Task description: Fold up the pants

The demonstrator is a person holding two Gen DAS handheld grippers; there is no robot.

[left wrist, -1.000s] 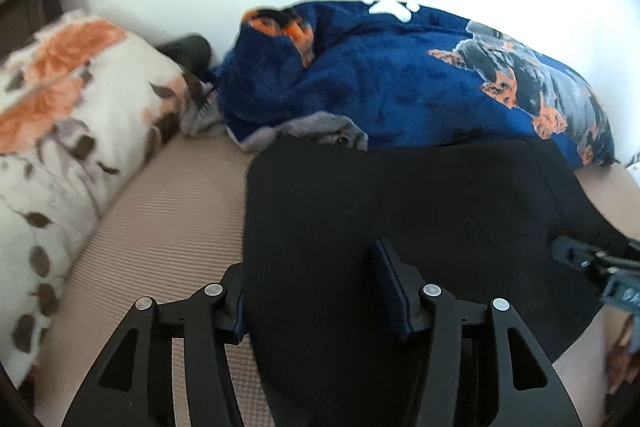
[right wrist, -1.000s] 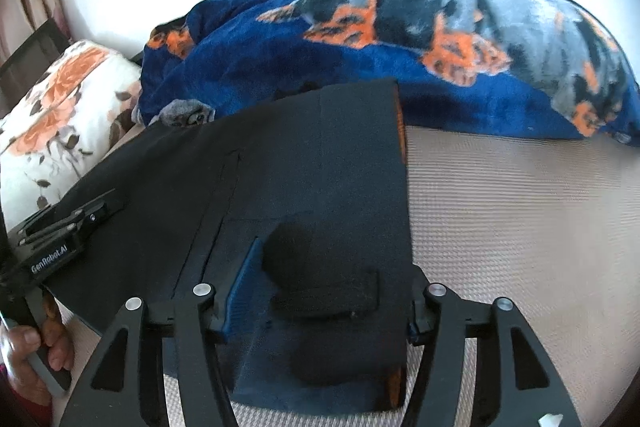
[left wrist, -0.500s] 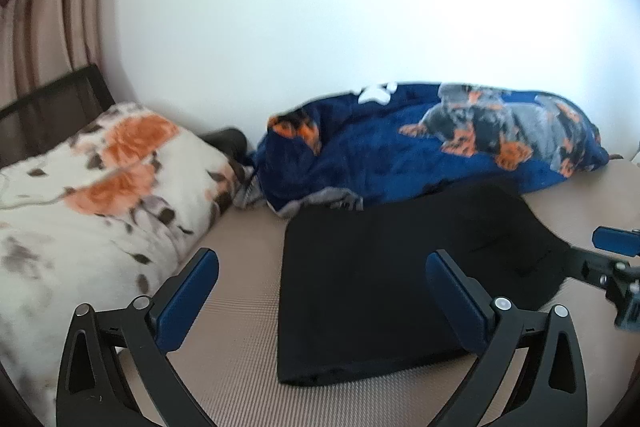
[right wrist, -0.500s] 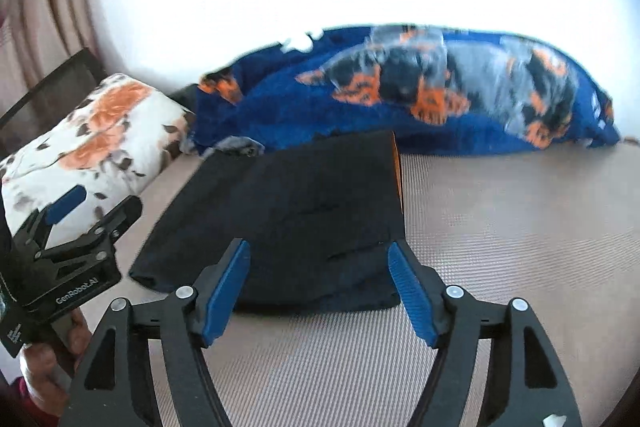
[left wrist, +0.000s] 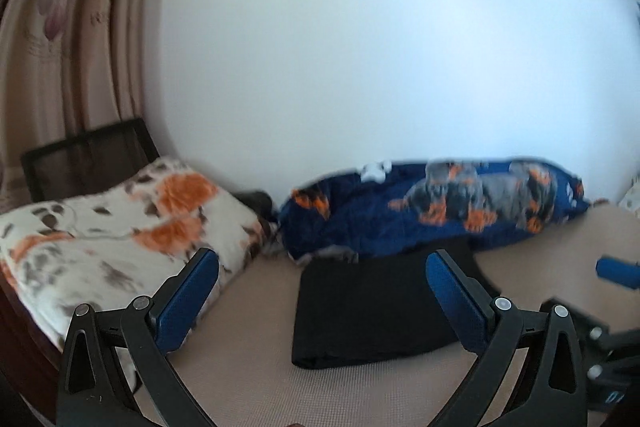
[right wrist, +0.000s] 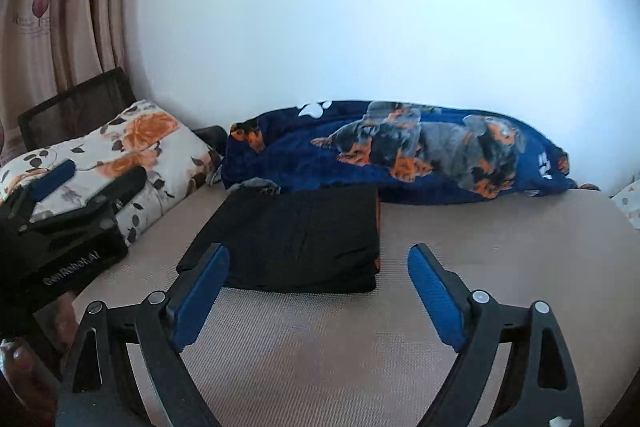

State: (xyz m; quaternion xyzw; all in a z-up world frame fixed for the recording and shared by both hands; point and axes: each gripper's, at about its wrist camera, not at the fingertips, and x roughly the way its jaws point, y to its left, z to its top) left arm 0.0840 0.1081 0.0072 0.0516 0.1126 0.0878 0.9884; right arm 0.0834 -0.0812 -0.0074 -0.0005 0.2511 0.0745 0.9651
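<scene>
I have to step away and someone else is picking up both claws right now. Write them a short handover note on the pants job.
Left claw: open, holding nothing, raised off the bed.
Right claw: open, holding nothing, also raised and short of the fabric.
Black pants: lying flat on the beige mattress as a compact folded rectangle, far edge against the blue dog-print blanket, floral pillow to their left.
Done: the pants look folded, with layered edges showing at the right side, and released.
Left: probably nothing but a check that the stack is neat; square the corners if needed.
</scene>
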